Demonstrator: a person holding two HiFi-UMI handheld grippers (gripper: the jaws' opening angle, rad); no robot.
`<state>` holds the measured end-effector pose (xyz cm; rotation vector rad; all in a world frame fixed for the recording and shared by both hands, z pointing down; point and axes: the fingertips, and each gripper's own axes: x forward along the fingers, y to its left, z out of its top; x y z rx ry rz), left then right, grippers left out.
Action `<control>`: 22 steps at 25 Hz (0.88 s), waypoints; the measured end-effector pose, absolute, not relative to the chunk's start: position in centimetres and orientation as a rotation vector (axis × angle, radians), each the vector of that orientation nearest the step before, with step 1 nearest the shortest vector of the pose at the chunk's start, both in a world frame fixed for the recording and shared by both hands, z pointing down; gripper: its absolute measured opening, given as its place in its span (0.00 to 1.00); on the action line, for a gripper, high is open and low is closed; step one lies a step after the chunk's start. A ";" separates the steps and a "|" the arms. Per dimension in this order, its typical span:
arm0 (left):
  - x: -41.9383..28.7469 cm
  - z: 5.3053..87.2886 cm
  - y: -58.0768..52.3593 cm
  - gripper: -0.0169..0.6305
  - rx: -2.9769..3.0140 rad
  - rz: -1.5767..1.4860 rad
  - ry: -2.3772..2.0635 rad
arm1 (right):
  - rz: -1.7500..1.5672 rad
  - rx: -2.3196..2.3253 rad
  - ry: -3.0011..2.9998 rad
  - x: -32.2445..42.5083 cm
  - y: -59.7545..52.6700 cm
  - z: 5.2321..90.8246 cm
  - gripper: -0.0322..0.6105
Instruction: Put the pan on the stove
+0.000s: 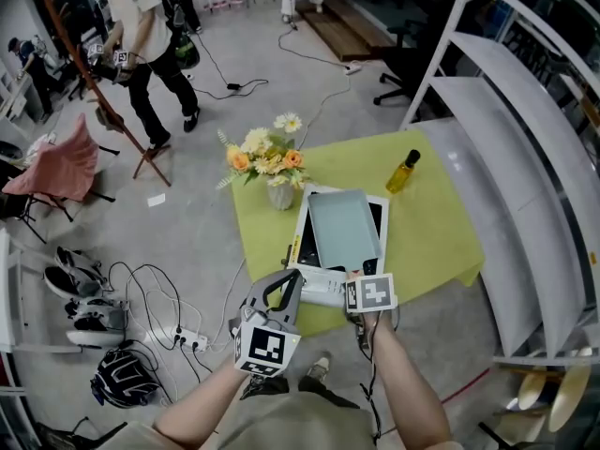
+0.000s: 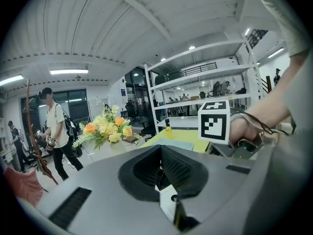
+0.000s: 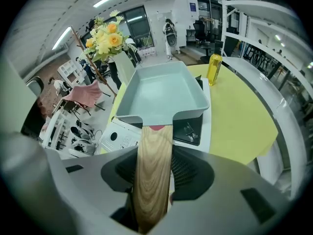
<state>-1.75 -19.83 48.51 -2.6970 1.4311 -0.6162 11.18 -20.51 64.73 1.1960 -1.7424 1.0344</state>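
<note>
Right gripper view: the right gripper [image 3: 152, 166] is clamping the wooden handle [image 3: 152, 180]. The rectangular pan [image 3: 161, 94] is stretching straight ahead in line with the jaws and hanging over the stove [image 3: 191, 129]; I cannot tell if they are touching. The left gripper [image 1: 279, 298] is idling closed and empty, just beside the stove's near-left corner. The flower vase [image 1: 279, 195] is crowding the far-left edge, and the oil bottle [image 1: 403, 172] is standing apart on the right. Straight lowering looks clear.

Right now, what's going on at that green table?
A person holds a gripper in each hand. The right gripper is clamped on the wooden handle of a pale square pan, which hangs over the white stove on the green table. Whether it touches the stove I cannot tell. The left gripper is off to the side, jaws together, holding nothing.
</note>
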 end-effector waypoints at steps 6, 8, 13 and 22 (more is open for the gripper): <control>-2.3 48.9 -19.8 0.04 -2.699 -0.634 1.433 | 1.058 1.234 -1.756 10.6 -21.0 65.3 0.32; -2.5 48.8 -19.9 0.04 -2.695 -0.637 1.435 | 1.060 1.254 -1.779 10.6 -21.3 64.9 0.33; -2.9 48.3 -20.0 0.04 -2.686 -0.628 1.438 | 0.958 1.297 -1.871 11.4 -22.7 62.0 0.45; -3.5 45.4 -19.7 0.04 -2.664 -0.562 1.437 | 0.727 1.418 -2.094 11.3 -23.0 51.4 0.33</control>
